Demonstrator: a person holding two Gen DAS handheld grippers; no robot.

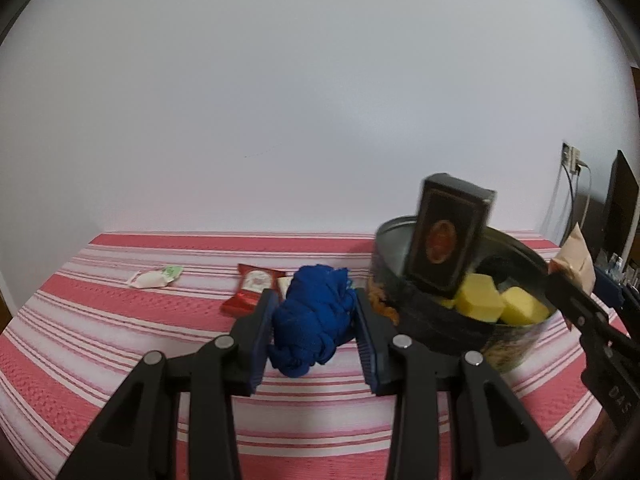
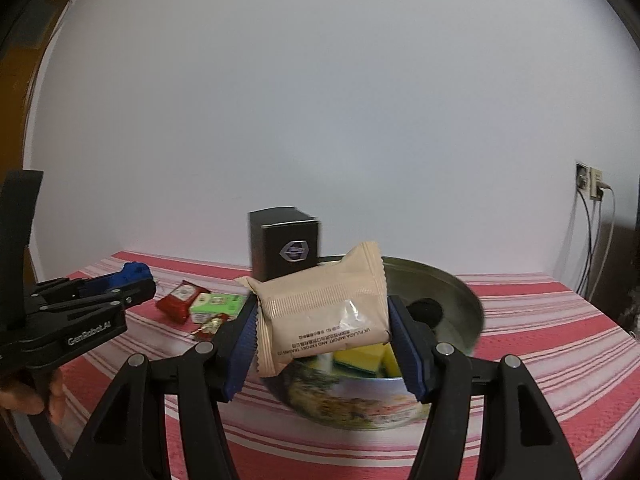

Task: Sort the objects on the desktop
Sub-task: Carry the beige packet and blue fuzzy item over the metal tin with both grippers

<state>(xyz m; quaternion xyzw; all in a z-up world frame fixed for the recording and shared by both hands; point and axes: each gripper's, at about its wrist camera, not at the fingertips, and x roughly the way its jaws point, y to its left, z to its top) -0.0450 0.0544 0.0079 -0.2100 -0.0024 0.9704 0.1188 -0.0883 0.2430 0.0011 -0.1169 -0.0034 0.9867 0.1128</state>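
Two grippers are both loaded: the left gripper is clamped on a crumpled blue cloth, and the right gripper squeezes a beige snack packet just over the near rim of the round tin. The tin, near the striped table's far right edge, holds yellow sponges and a leaning dark box. A red sachet lies beside it.

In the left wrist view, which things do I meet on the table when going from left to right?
White and green wrapper → red packet → blue cloth held in the left gripper → round tin → beige packet in the right gripper.
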